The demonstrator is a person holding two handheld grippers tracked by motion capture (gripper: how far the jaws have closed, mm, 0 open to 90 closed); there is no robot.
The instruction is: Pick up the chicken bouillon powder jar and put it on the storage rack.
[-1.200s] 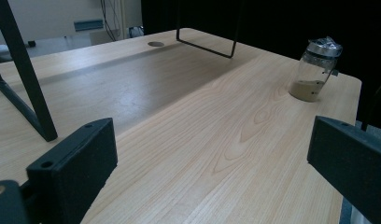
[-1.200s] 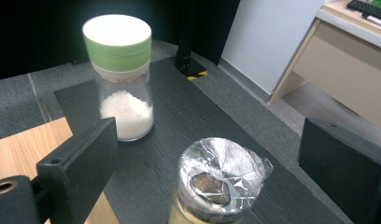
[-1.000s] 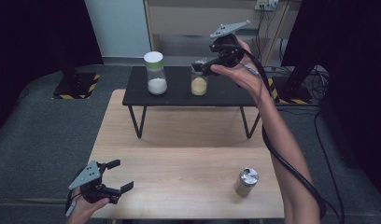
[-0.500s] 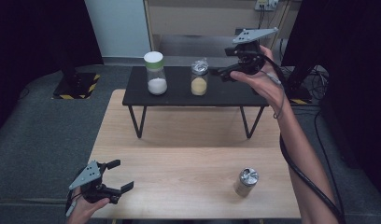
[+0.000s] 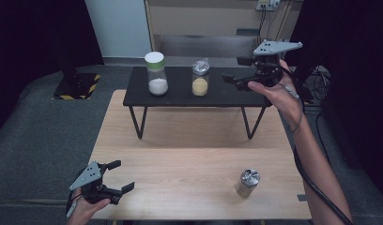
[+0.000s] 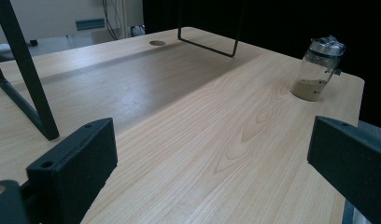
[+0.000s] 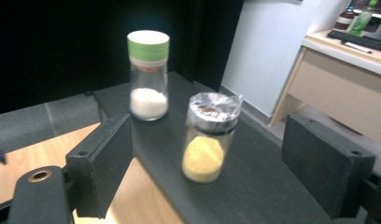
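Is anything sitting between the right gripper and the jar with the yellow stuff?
No. In the high view just bare black shelf lies between the right gripper and the yellow jar; its jaws are open.

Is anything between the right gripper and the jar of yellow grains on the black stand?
Nothing visible. The right gripper hangs beside the yellow-grain jar with bare stand between them. Its jaws have just been closing, nothing between them. The green-capped jar stands on the far side.
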